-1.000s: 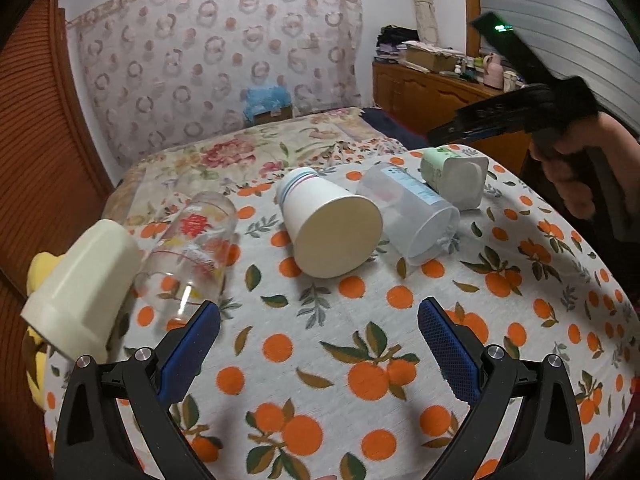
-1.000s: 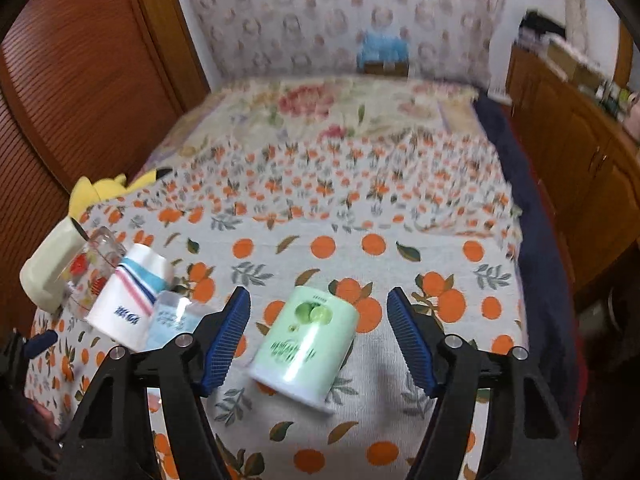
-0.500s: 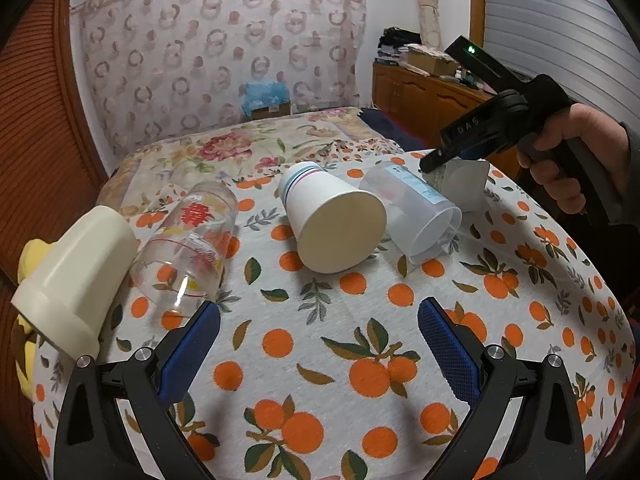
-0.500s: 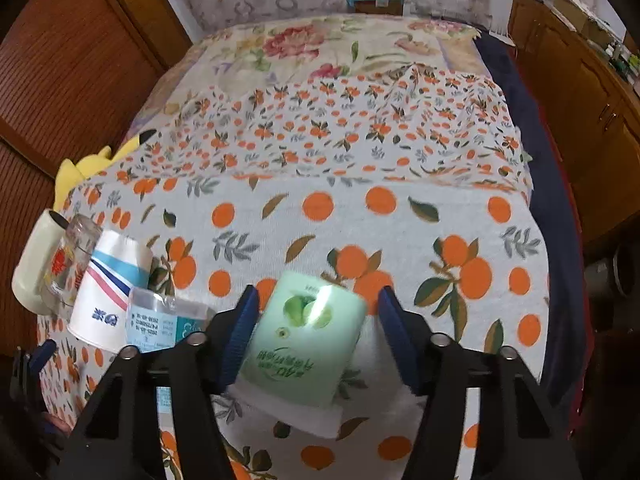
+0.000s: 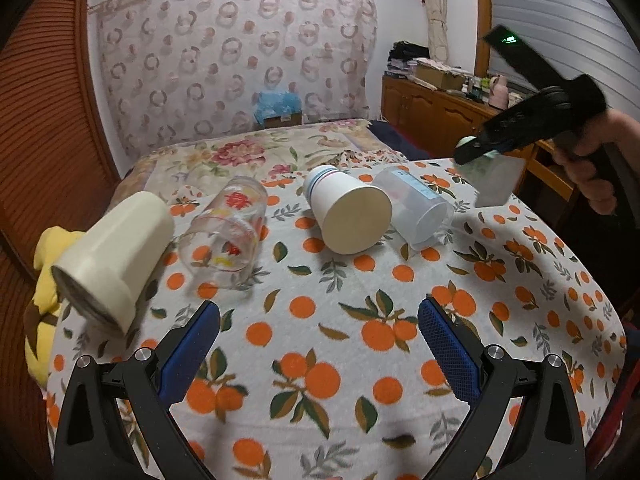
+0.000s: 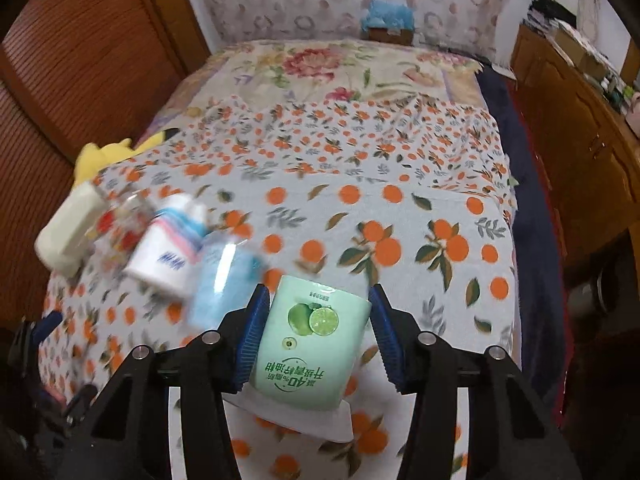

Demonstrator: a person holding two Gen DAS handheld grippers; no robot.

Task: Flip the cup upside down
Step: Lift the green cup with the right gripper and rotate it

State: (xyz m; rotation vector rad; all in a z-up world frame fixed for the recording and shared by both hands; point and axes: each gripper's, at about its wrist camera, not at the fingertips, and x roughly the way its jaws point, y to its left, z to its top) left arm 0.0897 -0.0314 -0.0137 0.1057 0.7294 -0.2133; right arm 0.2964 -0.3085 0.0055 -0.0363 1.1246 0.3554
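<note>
My right gripper [image 6: 317, 330] is shut on a light green cup with a lime picture [image 6: 312, 340] and holds it lifted above the orange-print tablecloth [image 6: 400, 216]. In the left wrist view the same cup [image 5: 496, 180] hangs in that gripper at the right, tilted, clear of the table. My left gripper [image 5: 319, 344] is open and empty, low over the near part of the cloth [image 5: 320, 320].
Lying on their sides in a row are a cream cup [image 5: 116, 252], a clear printed glass [image 5: 230, 230], a white paper cup [image 5: 348, 212] and a clear plastic cup [image 5: 416, 212]. A yellow plush toy [image 5: 40, 308] sits at the left edge. A wooden cabinet [image 6: 576, 120] stands at the right.
My right gripper closed on the green cup and raised it off the cloth. My left gripper stayed open and shifted only slightly.
</note>
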